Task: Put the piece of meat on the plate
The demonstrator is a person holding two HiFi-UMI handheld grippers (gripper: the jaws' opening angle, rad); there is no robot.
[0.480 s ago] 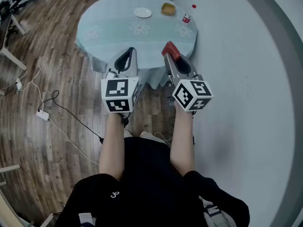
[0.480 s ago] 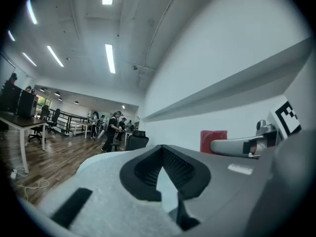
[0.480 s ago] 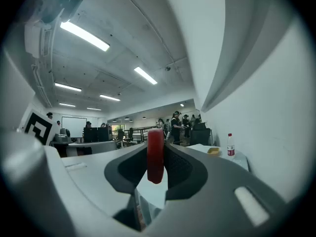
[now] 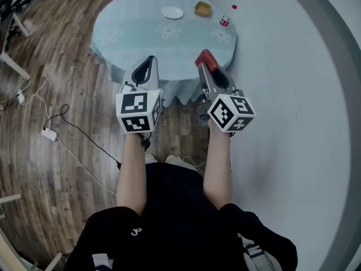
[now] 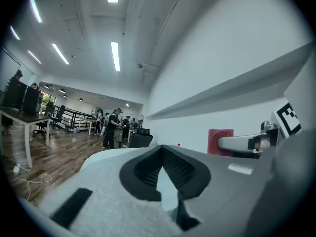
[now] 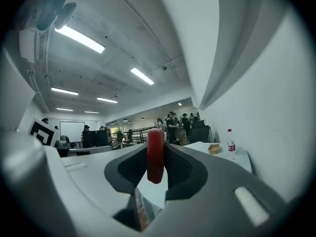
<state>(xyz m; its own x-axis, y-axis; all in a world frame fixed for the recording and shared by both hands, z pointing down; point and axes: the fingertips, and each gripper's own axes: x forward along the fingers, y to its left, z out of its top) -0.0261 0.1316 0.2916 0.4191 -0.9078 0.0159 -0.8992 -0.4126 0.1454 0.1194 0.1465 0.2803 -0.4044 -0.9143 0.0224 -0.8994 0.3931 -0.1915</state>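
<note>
The piece of meat (image 4: 205,57) is a flat red slab, held on edge between the jaws of my right gripper (image 4: 206,62). It stands upright in the right gripper view too, as the meat (image 6: 155,154) clamped between the black pads. My left gripper (image 4: 149,62) is beside it, level, its pads meeting at the tip with nothing between them. Both hover short of the near edge of the round table (image 4: 135,38). The white plate (image 4: 172,12) lies at the table's far side, well beyond both grippers. The left gripper view shows the meat (image 5: 220,141) off to the right.
A tan bowl (image 4: 203,8) and a red-capped bottle (image 4: 225,20) stand right of the plate, near the far right edge. A pale blue flowered cloth hangs over the table. Cables and a power strip (image 4: 49,133) lie on the wood floor at left. People stand far off.
The table sits slightly higher in the head view and the left gripper has shifted a little left. The right gripper's hold on the meat is unchanged.
</note>
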